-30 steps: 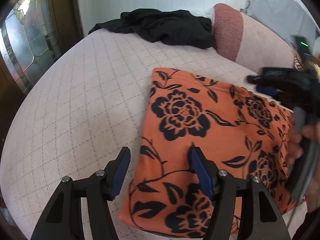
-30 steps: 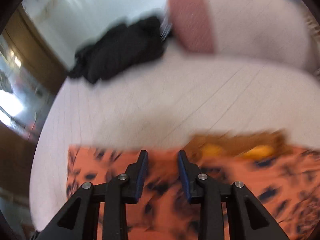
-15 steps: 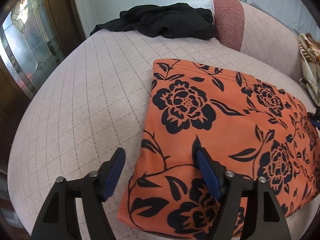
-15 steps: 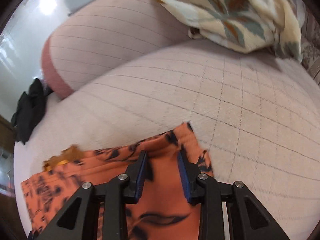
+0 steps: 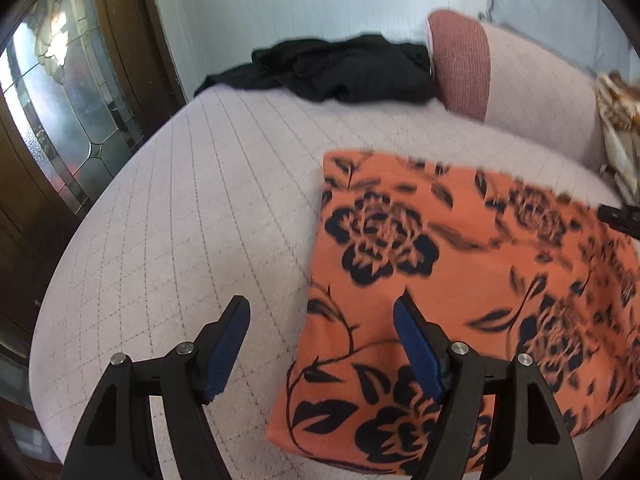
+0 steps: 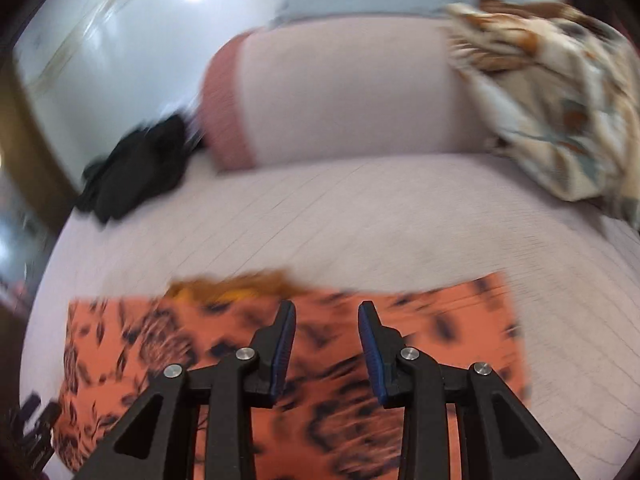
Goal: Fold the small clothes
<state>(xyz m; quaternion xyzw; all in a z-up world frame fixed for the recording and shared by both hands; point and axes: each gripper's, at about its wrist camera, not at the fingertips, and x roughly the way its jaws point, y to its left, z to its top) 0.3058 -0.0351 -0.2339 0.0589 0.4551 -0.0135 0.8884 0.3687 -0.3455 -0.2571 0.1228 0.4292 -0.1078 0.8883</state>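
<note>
An orange garment with black flowers lies folded flat on the quilted pink couch seat. My left gripper is open and empty, hovering over the garment's left edge. In the right wrist view the garment spreads below my right gripper, which is open, holds nothing and hovers above the cloth. A mustard-coloured bit of fabric sticks out at the garment's far edge. The tip of the right gripper shows at the right edge of the left wrist view.
A black garment lies heaped at the back of the seat, next to a pink bolster cushion. A cream patterned cloth lies at the right end. A dark wooden door with leaded glass stands to the left.
My left gripper has drifted a little left and stays open. My right gripper has swung back from the garment's right corner to over its middle and its jaws have opened slightly wider.
</note>
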